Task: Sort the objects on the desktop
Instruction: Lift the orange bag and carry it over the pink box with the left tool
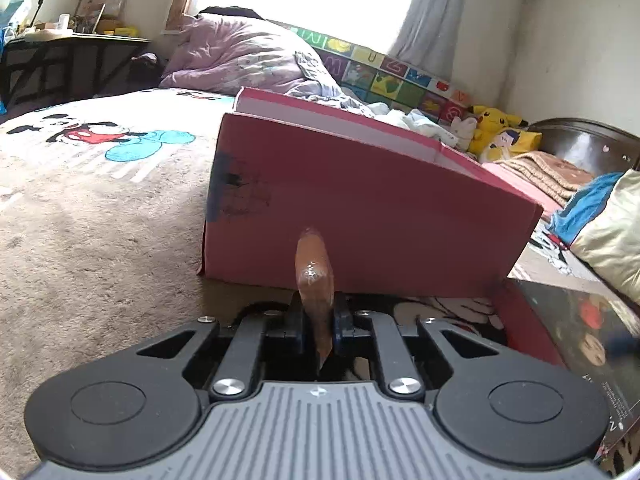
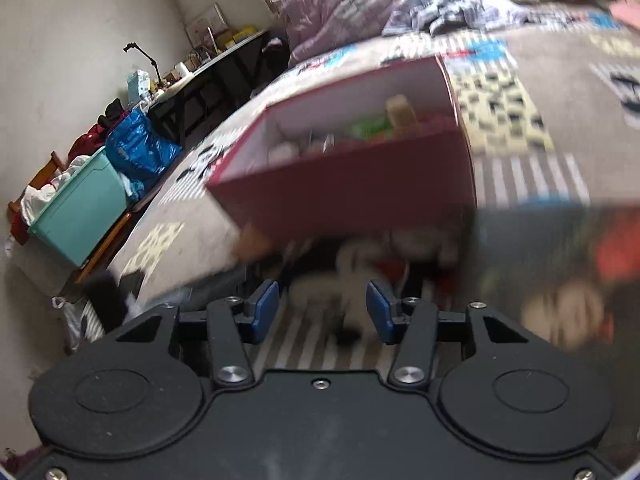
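Note:
A red open cardboard box (image 1: pixel 360 216) stands on the bed. My left gripper (image 1: pixel 318 320) is shut on a flat brown glossy object (image 1: pixel 314 280) that sticks up between its pads, just in front of the box's near wall. In the right wrist view, which is motion-blurred, the same box (image 2: pixel 352 196) shows from above with several small items inside (image 2: pixel 360 132). My right gripper (image 2: pixel 322 312) is open and empty, just short of the box, above the bedspread.
A dark glossy box lid (image 1: pixel 580 328) lies right of the left gripper and shows in the right view (image 2: pixel 560 264). A cartoon bedspread (image 1: pixel 80 184) covers the bed. A pile of bedding (image 1: pixel 240 56) lies beyond. A teal bin (image 2: pixel 80 216) stands beside the bed.

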Motion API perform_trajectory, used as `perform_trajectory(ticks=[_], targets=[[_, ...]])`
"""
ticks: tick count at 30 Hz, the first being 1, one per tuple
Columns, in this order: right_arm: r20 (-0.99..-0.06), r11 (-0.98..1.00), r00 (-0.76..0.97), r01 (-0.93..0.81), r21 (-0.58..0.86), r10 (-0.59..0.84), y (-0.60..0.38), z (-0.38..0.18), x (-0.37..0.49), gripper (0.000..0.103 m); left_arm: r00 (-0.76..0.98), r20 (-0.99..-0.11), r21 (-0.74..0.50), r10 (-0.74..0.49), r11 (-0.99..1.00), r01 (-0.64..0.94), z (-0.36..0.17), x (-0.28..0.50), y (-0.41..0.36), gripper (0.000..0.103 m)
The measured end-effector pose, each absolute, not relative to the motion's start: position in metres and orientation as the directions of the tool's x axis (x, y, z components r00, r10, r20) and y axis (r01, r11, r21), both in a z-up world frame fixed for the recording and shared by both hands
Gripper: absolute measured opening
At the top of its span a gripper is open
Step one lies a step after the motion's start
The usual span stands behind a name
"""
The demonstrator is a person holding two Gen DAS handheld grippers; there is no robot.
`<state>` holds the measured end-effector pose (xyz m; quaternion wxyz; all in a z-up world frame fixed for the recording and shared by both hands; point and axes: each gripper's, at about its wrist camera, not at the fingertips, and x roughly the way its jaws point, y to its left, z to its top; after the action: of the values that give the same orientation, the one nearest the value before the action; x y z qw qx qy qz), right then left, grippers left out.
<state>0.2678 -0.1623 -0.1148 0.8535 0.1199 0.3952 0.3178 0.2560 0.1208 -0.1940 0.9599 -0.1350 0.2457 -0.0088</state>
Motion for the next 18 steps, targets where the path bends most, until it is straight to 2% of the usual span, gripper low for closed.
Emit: perform_trajectory(ticks=[5,14,18], targets=[[-0.619,0.75,0.429,-0.447,0.487,0.658,-0.168,-0.143,0.233,0.049,0.886,-0.459,-0.242,-0.061,0.968,-0.059,-0.19,0.247,0.12,0.012],[-0.608,0.744,0.471,-0.579,0.334,0.64,-0.163,-0.172,0.191,0.049,0.872,-0.488,-0.205,-0.036,0.976,-0.075,-0.187,0.227,0.105,0.012],[-0.594,0.73,0.463,-0.585,0.353,0.658,-0.167,-0.19,0.185,0.053,0.867,-0.497,-0.205,-0.031,0.975,-0.082,-0.181,0.217,0.104,0.012]])
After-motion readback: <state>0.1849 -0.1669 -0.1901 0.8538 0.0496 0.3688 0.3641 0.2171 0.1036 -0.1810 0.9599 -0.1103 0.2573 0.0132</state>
